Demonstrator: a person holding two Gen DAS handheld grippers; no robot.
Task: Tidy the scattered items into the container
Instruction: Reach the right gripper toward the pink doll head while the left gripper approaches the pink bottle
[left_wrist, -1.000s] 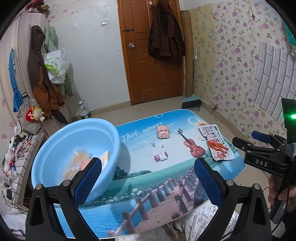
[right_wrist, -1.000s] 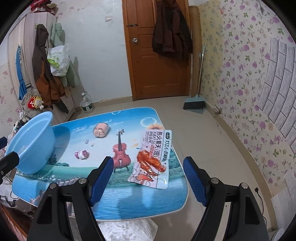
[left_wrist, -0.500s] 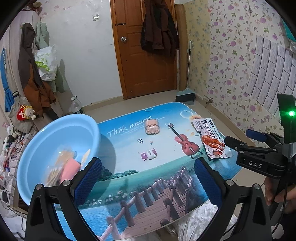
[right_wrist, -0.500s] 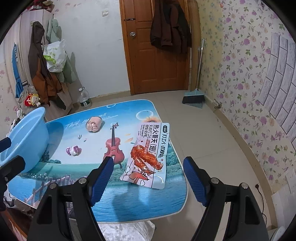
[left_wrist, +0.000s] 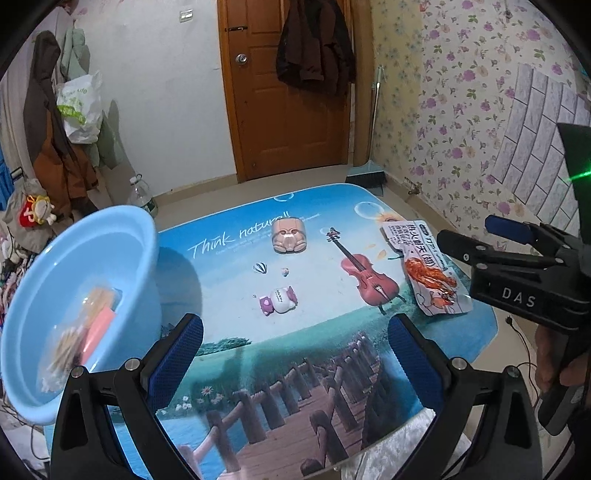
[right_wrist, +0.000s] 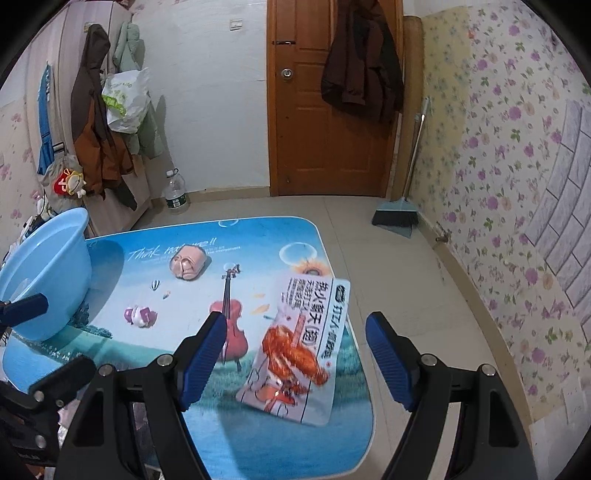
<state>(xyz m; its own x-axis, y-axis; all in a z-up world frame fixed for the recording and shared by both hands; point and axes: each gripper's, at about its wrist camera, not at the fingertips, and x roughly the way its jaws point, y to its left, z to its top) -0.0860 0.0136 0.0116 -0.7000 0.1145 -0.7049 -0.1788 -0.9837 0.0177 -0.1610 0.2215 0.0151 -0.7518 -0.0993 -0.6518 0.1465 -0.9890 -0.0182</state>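
A light blue basin (left_wrist: 74, 295) stands at the table's left edge and holds a pink item and a snack bag (left_wrist: 92, 317); it also shows in the right wrist view (right_wrist: 48, 273). On the table lie a white snack packet with red chicken print (right_wrist: 299, 350) (left_wrist: 424, 273), a small pink-and-white toy (left_wrist: 279, 300) (right_wrist: 140, 315), and a beige toy (left_wrist: 289, 239) (right_wrist: 188, 261). My left gripper (left_wrist: 295, 354) is open and empty over the table's near side. My right gripper (right_wrist: 295, 358) is open and empty, just above the snack packet.
The low table (left_wrist: 314, 369) has a printed lake picture with a violin. A broom and dustpan (right_wrist: 397, 218) lean at the right wall. A water bottle (right_wrist: 176, 195) stands on the floor by hanging coats. A brown door (right_wrist: 332, 110) is behind.
My left gripper has swung right, away from the basin, toward the table's middle. My right gripper has moved forward and lower, closer to the snack packet.
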